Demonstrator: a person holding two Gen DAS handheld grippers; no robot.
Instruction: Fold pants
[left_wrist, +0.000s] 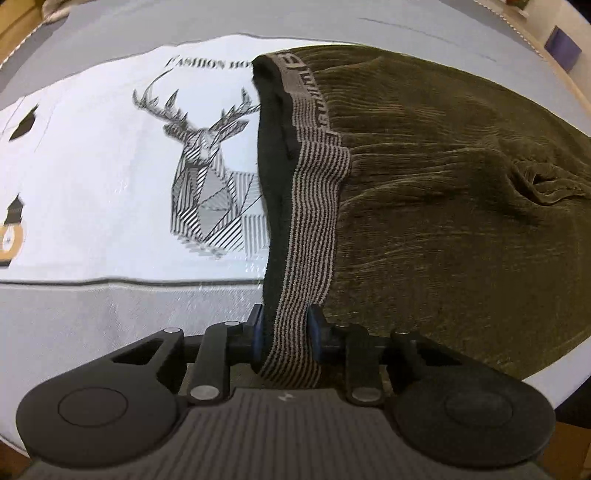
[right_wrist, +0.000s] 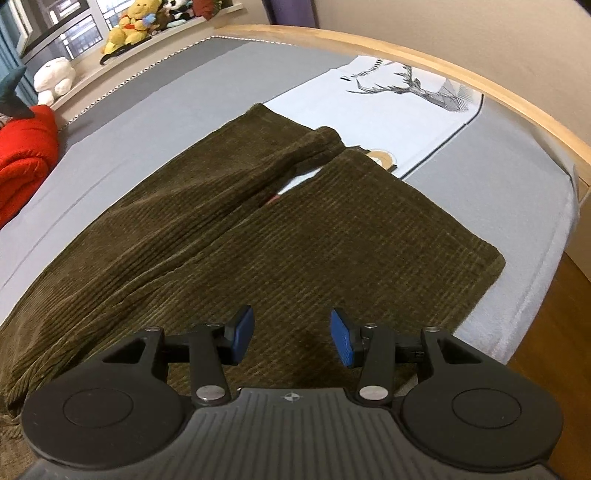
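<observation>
— Where are the right tongs?
— Just over the olive corduroy pants, blue pads apart, nothing between them.
— And the pants?
— Spread on the grey bed, legs side by side, partly covering a white deer-print panel. A red blanket lies at the left.

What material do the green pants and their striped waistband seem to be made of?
The pants look like olive corduroy: fine parallel ribs and a soft, matte nap. The waistband looks like knitted elastic, with thin tan and black stripes and gathered fabric beside it. The exact fibre cannot be told.
</observation>
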